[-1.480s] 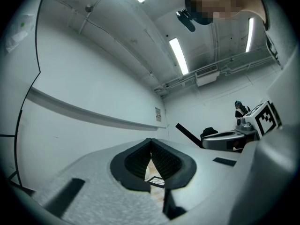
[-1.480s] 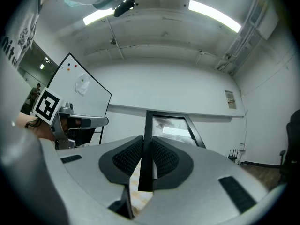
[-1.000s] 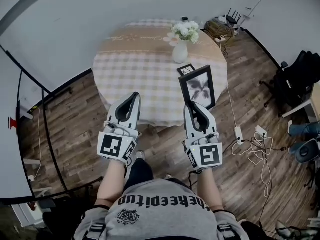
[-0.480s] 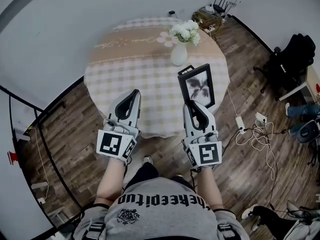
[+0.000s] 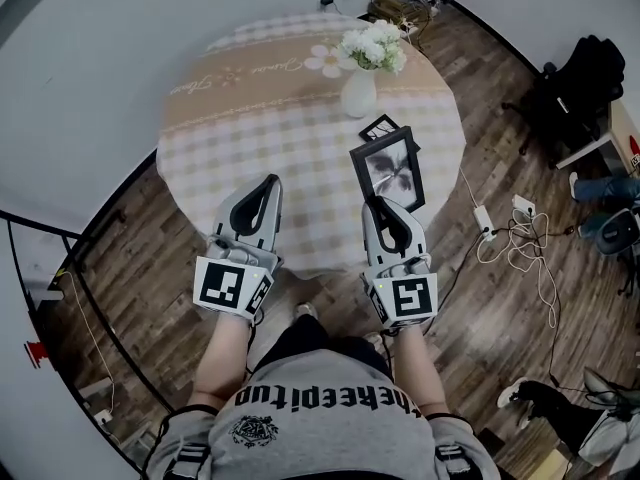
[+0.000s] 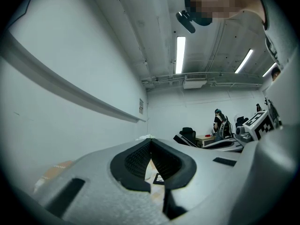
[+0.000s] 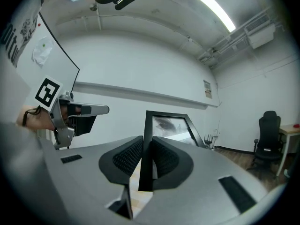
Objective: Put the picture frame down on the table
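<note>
The left gripper [image 5: 268,182] hangs at the table's [image 5: 230,138] near edge, jaws shut tip to tip on nothing. The right gripper [image 5: 379,204] pinches the picture frame [image 5: 389,167] by a lower corner, hidden between its jaws. The frame stands upright over the tabletop near the vase [image 5: 359,96]; contact unclear.

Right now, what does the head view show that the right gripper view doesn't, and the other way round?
Only the head view shows the whole round table, the vase of flowers and a small dark frame lying on the cloth. Only the right gripper view shows the ceiling light strip and, up close, the right claw pinching the picture frame by its edge. Both show that frame in the right claw, and the left claw beside it.
</note>
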Demonstrator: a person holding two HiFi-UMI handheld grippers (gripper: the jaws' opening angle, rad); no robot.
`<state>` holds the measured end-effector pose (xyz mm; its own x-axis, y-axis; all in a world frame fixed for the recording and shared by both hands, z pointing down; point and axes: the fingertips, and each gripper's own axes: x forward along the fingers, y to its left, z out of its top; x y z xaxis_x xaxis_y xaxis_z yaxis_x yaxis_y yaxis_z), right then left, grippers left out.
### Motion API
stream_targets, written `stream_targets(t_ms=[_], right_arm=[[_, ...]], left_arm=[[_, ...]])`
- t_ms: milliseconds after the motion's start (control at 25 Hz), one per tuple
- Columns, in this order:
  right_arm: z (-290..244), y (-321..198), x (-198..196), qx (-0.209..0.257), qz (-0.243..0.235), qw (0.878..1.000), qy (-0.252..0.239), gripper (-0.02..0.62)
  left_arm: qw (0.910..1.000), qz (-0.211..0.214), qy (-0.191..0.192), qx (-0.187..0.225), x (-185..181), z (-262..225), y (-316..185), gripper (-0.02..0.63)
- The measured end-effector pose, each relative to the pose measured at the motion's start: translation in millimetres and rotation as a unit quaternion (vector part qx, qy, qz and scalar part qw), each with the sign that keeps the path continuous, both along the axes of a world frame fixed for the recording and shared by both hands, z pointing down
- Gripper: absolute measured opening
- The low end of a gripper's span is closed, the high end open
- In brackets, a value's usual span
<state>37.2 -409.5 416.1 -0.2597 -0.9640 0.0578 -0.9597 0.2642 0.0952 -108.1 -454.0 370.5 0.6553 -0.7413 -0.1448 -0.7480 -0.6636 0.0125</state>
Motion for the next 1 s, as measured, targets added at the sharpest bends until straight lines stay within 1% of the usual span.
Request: stream_targets(t_ms=[160, 320, 520, 600, 720, 760, 920, 1000], right_arm=[[30.2, -11.3, -2.0, -0.031, 0.014, 0.999, -0.004, 0.066], [64.1, -24.0, 1.4, -0.069, 0.020, 0.997, -0.008, 0.066], [106.1, -29.0, -11.8, -0.118, 0.024, 0.993, 0.002, 0.066], [124.6, -31.6, -4.5, -0.138, 0.025, 0.990, 0.000, 0.066], [151.3, -34.9, 24.9, -0.167, 0.024, 0.986, -0.003, 0.066], [159.2, -35.1, 26.2, -0.176, 0.024, 0.984, -0.004, 0.066], [185.9, -36.1, -9.2, -0.213, 0.025, 0.977, -0.002, 0.066], [199.4, -36.1, -8.8, -0.231, 0.027, 0.972, -0.002, 0.066]], left_arm=[[0.9998, 0.012, -0.002, -0.015, -1.7, 15.9, -13.2, 0.015], [0.9993, 0.019, -0.008, -0.031, 4.1, 31.6, -26.8, 0.015], [0.9985, 0.025, -0.012, -0.047, -6.6, 46.6, -33.1, 0.015], [0.9982, 0.026, -0.015, -0.052, 1.5, 52.4, -36.8, 0.015], [0.9977, 0.027, -0.022, -0.059, 31.6, 61.2, -42.8, 0.015], [0.9974, 0.026, -0.025, -0.062, 33.0, 63.9, -44.1, 0.015], [0.9968, 0.025, -0.026, -0.071, -2.5, 70.7, -48.0, 0.015], [0.9965, 0.024, -0.026, -0.075, -3.7, 74.2, -50.2, 0.015]])
